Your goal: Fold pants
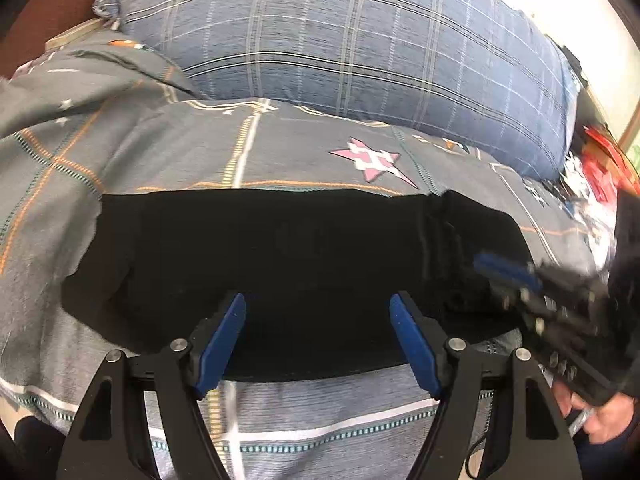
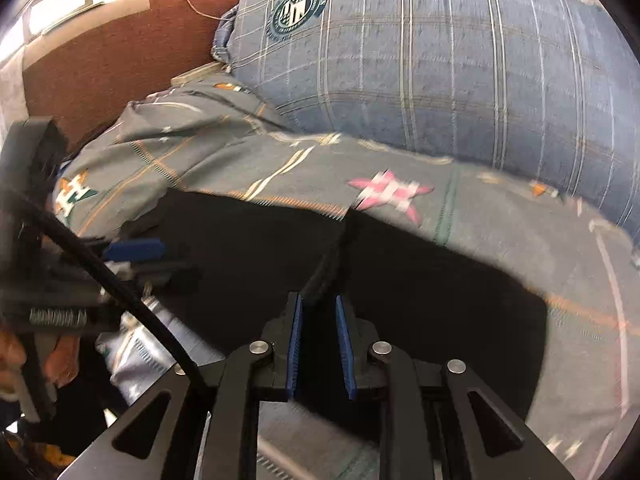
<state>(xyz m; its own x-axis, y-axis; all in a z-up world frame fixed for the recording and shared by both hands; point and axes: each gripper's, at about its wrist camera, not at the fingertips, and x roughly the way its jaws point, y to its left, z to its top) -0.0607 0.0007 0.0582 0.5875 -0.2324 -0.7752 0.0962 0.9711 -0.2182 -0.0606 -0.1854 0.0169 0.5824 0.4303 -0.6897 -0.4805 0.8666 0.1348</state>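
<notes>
The black pants (image 1: 280,264) lie folded in a broad band across the grey bed sheet (image 1: 280,148). My left gripper (image 1: 317,298) hovers over their near edge, open, its blue pads wide apart with nothing between them. At the pants' right end the cloth bunches up, and the blurred right gripper (image 1: 508,274) sits over it. In the right wrist view my right gripper (image 2: 319,300) has its pads close together, and a raised ridge of the pants (image 2: 420,304) runs into the narrow gap. One blue pad of the left gripper (image 2: 134,250) shows at the left.
A big blue plaid pillow (image 1: 360,52) lies behind the pants. A brown headboard (image 2: 112,52) stands at the far left. Red and white clutter (image 1: 596,172) sits past the bed's right side. A person's hand (image 1: 600,424) holds the right gripper's handle.
</notes>
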